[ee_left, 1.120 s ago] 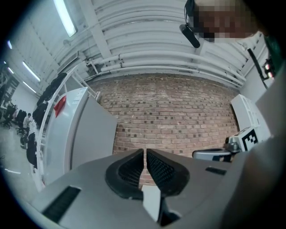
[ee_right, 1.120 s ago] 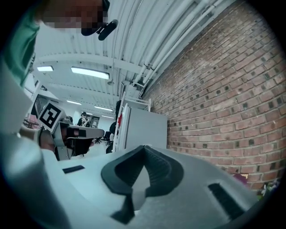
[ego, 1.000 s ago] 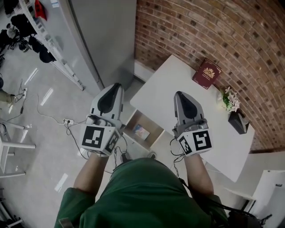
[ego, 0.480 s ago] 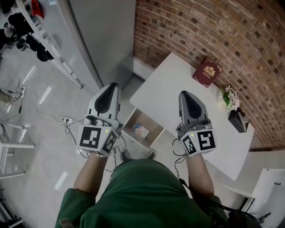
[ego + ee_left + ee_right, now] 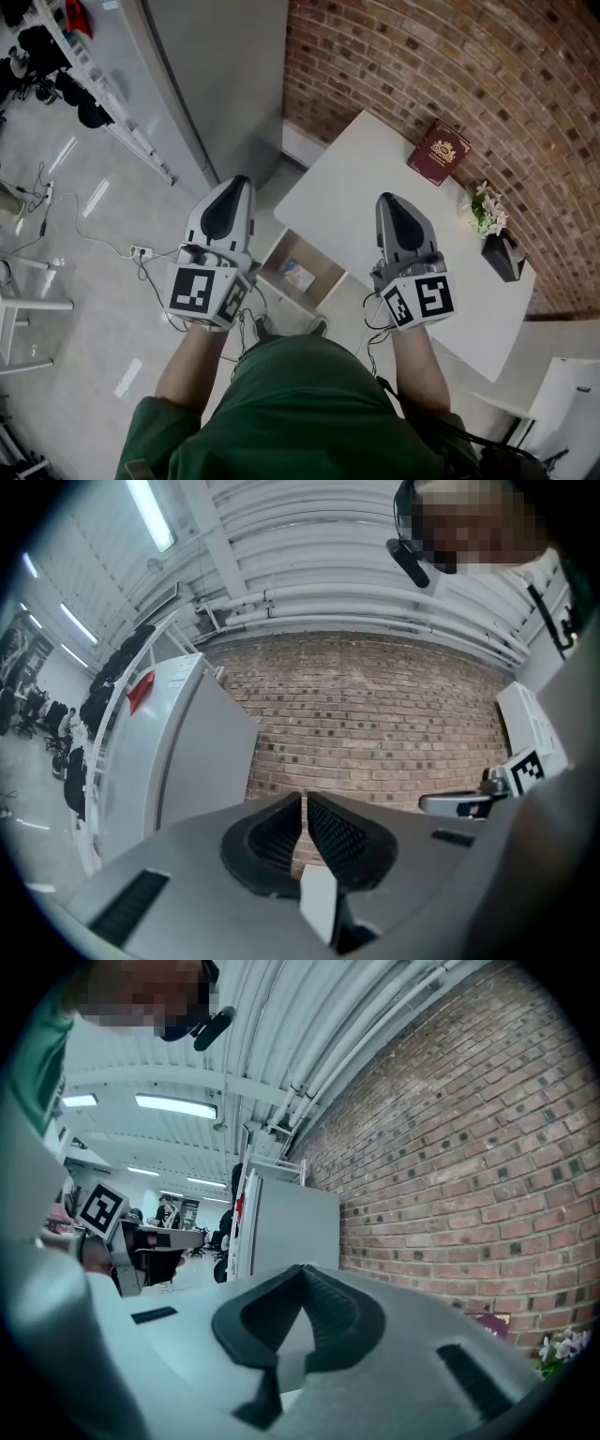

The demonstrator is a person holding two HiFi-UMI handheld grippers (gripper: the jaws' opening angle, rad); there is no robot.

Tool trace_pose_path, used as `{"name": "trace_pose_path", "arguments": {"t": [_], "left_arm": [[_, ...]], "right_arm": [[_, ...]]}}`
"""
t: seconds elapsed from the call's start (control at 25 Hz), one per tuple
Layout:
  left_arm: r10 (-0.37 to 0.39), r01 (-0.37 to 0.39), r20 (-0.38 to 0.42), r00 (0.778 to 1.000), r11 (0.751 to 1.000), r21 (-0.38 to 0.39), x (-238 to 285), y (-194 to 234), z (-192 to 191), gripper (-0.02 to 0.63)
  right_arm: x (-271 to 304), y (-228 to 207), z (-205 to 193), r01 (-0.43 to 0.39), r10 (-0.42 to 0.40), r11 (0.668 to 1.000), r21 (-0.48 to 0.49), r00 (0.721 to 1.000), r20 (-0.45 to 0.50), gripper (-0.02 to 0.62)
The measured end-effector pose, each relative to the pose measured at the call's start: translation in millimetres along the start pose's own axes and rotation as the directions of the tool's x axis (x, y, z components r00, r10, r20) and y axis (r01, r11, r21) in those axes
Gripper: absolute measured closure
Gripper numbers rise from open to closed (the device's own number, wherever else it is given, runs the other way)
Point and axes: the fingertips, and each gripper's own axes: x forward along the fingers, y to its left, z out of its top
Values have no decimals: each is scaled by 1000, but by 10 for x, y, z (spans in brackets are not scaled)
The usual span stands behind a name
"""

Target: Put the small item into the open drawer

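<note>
Drawer (image 5: 321, 261) open under the near-left edge of the white table (image 5: 375, 187), small pale item (image 5: 298, 275) lying flat inside, on the drawer floor toward its left wall. Judging by that, placing step likely complete. Cannot rule out a second piece, though none visible on the tabletop, only a red book (image 5: 437, 152) and a pot of flowers (image 5: 486, 211) far off by the brick wall (image 5: 487, 66).

Left gripper (image 5: 305, 801) raised in the air left of the drawer, jaws pressed together on nothing. Right gripper (image 5: 302, 1269) raised over the table's near edge, right of the drawer, jaws likewise closed and empty.

To finish well:
- Hold both grippers high and clear of the drawer front while looking down.
- Confirm the item sitting wholly within the walls, not propped on a rim.
- For any nudge, use closed tips from above, gently, pushing toward the drawer's middle.
- For a further pick, spread the jaws before descending, come down straight, pinch across the narrow side, and lower close to the drawer floor before letting go.
- Avoid knocking the drawer's side walls.
</note>
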Motion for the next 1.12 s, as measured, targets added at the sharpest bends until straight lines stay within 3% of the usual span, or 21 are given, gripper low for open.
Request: {"name": "trace_pose_path", "arguments": {"t": [1.12], "left_arm": [[-7,7,-21,1000,1000,1,50,-83,-93,586]], "right_arm": [[-12,-29,-60,-12,12,1000,9,1000,-5,594]]}}
